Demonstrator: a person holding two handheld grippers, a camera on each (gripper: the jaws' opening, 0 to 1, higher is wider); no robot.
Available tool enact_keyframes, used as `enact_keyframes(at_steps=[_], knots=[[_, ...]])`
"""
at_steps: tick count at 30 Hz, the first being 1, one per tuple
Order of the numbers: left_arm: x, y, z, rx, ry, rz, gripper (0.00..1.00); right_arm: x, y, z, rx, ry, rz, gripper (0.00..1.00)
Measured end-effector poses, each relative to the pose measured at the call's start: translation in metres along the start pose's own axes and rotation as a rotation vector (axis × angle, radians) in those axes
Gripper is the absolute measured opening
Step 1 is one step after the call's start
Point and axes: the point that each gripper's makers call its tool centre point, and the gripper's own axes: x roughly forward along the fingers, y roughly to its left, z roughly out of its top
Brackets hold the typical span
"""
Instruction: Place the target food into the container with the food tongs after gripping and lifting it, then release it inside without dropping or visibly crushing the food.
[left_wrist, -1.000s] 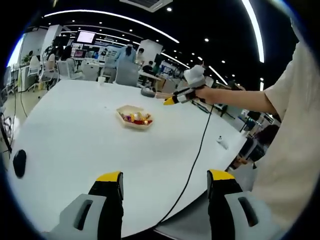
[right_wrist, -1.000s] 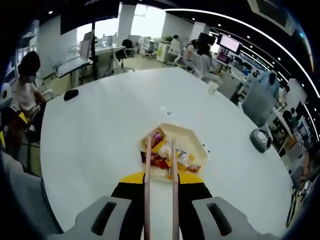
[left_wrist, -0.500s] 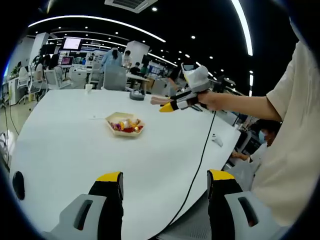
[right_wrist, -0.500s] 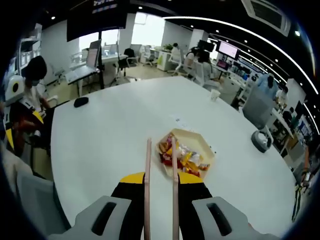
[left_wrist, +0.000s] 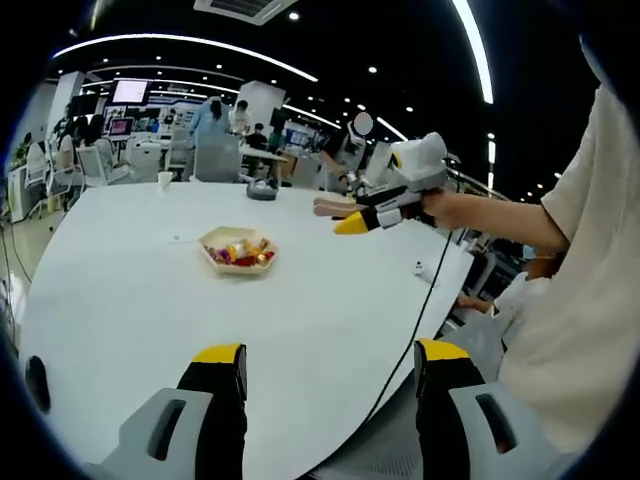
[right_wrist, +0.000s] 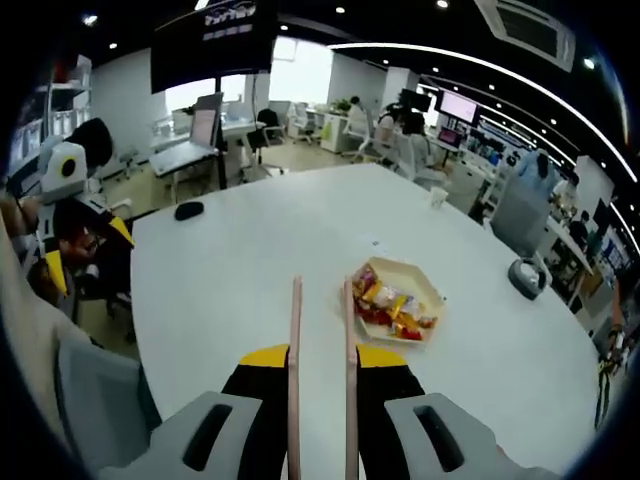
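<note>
A cream hexagonal tray (left_wrist: 208, 243) of colourful wrapped snacks sits mid-table, also seen as the tray (right_wrist: 437, 298) ahead and right of the tongs. My right gripper (right_wrist: 322, 357) is shut on wooden food tongs (right_wrist: 296, 330); the two tong arms stand apart with nothing between them, their tips short of the tray over bare table. In the left gripper view, a hand holds that right gripper (left_wrist: 352, 222) in the air right of the tray. My left gripper (left_wrist: 330, 358) is open and holds nothing, low over the table's near edge.
The round white table (left_wrist: 140, 300) carries a paper cup (right_wrist: 438, 197), a grey object (right_wrist: 527, 277) at the far side, a black mouse (right_wrist: 187, 210) and a black cable (left_wrist: 400, 330). A person's sleeve (left_wrist: 590, 250) fills the right. Office chairs and people surround the table.
The right gripper with the tongs has drawn back and up from the tray; the tong tips, earlier over the snacks, are now short of it. The left gripper view has shifted slightly.
</note>
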Motion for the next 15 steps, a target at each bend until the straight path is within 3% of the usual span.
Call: enact_keyframes(at_steps=[8, 15], knots=[[0.004, -0.008, 0.004, 0.033, 0.006, -0.018, 0.67, -0.018, 0.035, -0.001, -0.034, -0.009, 0.055, 0.22], [0.004, -0.012, 0.002, 0.044, 0.012, -0.026, 0.67, -0.032, 0.047, -0.002, -0.046, -0.021, 0.070, 0.22]])
